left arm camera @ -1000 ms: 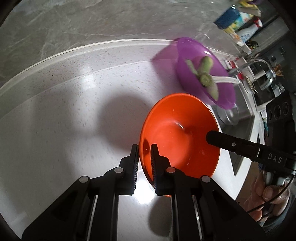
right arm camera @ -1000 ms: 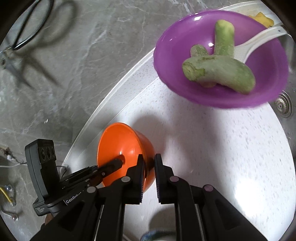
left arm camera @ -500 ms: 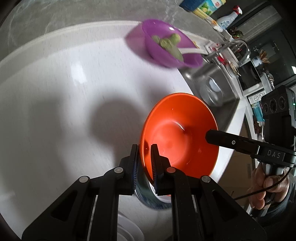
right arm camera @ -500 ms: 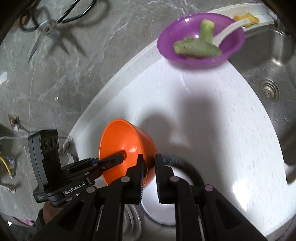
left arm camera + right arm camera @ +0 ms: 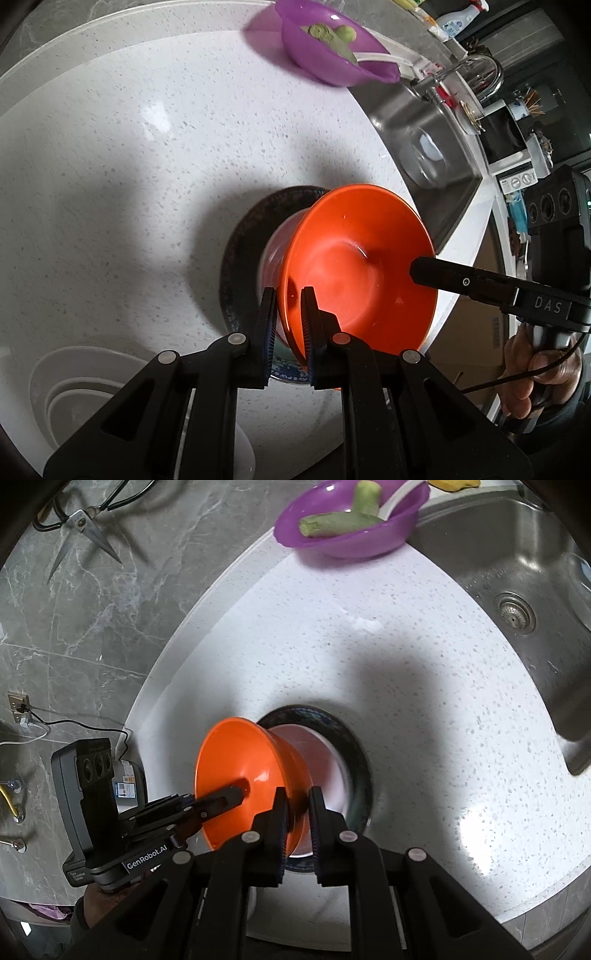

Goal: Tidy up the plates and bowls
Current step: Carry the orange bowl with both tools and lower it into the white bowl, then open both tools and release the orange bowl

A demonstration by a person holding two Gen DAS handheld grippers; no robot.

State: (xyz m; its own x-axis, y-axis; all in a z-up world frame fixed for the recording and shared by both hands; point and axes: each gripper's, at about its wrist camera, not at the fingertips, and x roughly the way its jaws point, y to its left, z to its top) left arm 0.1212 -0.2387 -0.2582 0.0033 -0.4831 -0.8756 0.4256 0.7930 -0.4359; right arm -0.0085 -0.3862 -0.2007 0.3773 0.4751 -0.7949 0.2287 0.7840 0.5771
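Both grippers are clamped on the rim of the orange bowl (image 5: 360, 266): the left gripper (image 5: 289, 328) pinches the rim at 6 o'clock in its own view, one finger inside the bowl and one outside, and the right gripper (image 5: 297, 819) does the same on the opposite side of the rim. The bowl hangs in the air, tipped on its side between them, and just behind it, toward 10 o'clock in the left view, lies a dark-rimmed plate (image 5: 236, 258) with a pale centre on the white counter (image 5: 110, 166). The step in hand looks like carrying the bowl to the plate to stack them. The next move would call for levelling the bowl, lowering it onto the plate's centre with both hands keeping pace, and only then letting the jaws part; letting go on one side first would likely tip it. At 7 o'clock in the left view sit nested white bowls (image 5: 74, 391), which the right view hardly shows, and the left view alone shows the hand (image 5: 535, 373) on the right gripper's handle at 4 o'clock. Farther off, the purple bowl (image 5: 351, 520) with green vegetable pieces and a white spoon stands at 12 o'clock by the sink (image 5: 517, 590). Only the right view shows the sink's drain, the scissors (image 5: 81, 528) on the grey stone at 11 o'clock and the wall socket at 9 o'clock; only the left shows the tap (image 5: 476, 70) at 1 o'clock.
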